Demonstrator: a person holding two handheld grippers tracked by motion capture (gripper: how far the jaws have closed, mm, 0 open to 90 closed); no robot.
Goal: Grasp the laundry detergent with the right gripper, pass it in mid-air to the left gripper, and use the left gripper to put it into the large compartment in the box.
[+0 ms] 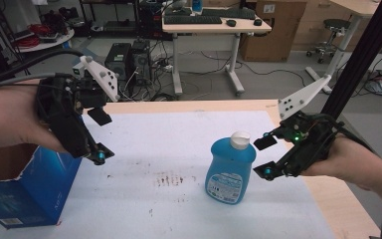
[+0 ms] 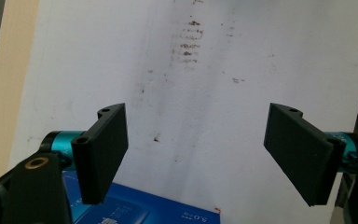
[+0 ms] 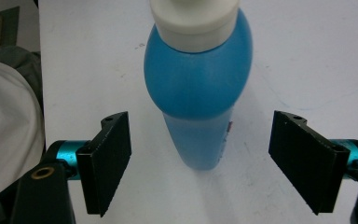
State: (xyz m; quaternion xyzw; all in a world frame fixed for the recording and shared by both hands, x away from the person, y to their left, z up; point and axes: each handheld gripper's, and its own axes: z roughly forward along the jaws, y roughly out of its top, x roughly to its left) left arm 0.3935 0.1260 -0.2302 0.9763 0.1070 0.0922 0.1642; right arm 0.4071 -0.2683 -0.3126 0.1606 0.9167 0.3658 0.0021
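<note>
White sheet (image 1: 179, 149) on table, stained ctr | bottle (image 1: 230, 169) upright, lower-right of ctr, blue w/ white cap | R gripper (image 1: 266, 157) just right of it, jaws spread, not touching | L gripper (image 1: 101, 137) mid-left, jaws spread, empty, over box (image 1: 25, 189) edge

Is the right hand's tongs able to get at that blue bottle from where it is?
Probably yes. The right tongs stand open just beside the upright blue bottle, not touching it. In the right gripper view the bottle sits between the spread jaws with nothing in the way.
</note>
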